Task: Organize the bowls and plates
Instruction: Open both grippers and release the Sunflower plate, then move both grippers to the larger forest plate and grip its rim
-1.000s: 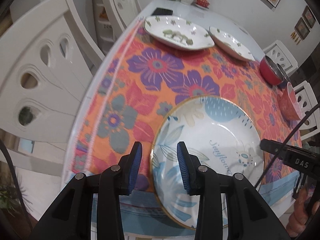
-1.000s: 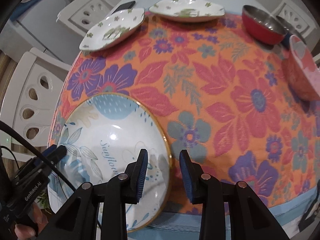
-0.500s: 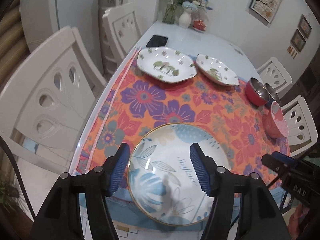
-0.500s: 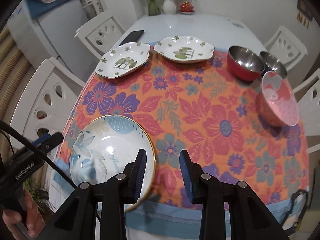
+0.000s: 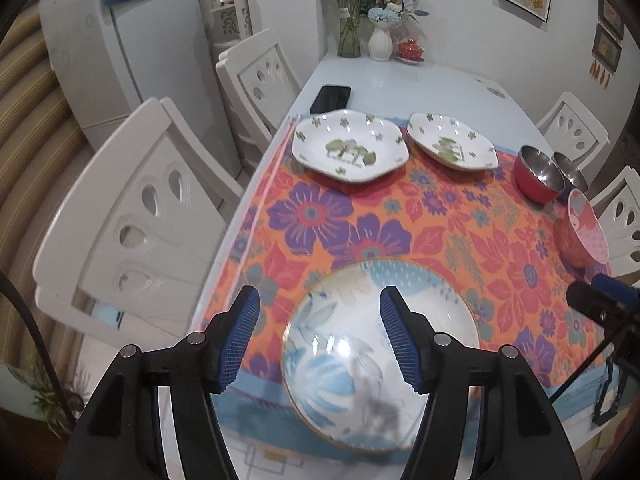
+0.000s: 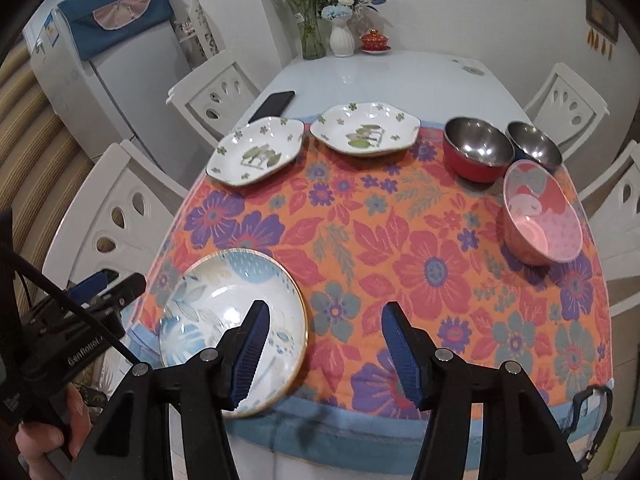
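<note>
Plates and bowls sit spread over a flowered orange cloth (image 6: pixel 400 240) on the white counter (image 6: pixel 392 76). Nearest is a round blue-leaf plate (image 6: pixel 224 304) with a gold rim, lying flat at the cloth's near edge, at about 7 o'clock in the right wrist view and near 6 o'clock in the left wrist view (image 5: pixel 380 344). Two white scalloped plates with green clover print rest at the far edge of the cloth, close side by side though I cannot tell whether their rims touch: the left clover plate (image 6: pixel 258 152) at 11 o'clock, the right clover plate (image 6: pixel 366 130) at 12 o'clock. At 1 o'clock a red steel-lined bowl (image 6: pixel 478 152) stands just beside a dark steel-lined bowl (image 6: pixel 534 144). A pink patterned bowl (image 6: pixel 542 216) stands upright at 2 o'clock, just in front of those two.

Left gripper (image 5: pixel 320 338) hangs above the blue-leaf plate with its jaws released and nothing between the blue pads; the jaws have just been opening. Right gripper (image 6: pixel 324 350) hangs over the cloth beside that plate's right rim, jaws likewise released and empty, and they too have just been opening. A hand (image 6: pixel 52 436) grips the left tool's handle at 8 o'clock in the right wrist view.

Farther out, a black phone (image 6: pixel 274 104) lies on the bare counter behind the left clover plate. White chairs (image 5: pixel 136 216) flank the counter, flower vases (image 6: pixel 340 38) stand at its far end, and a refrigerator (image 6: pixel 116 64) stands at 10 o'clock.
</note>
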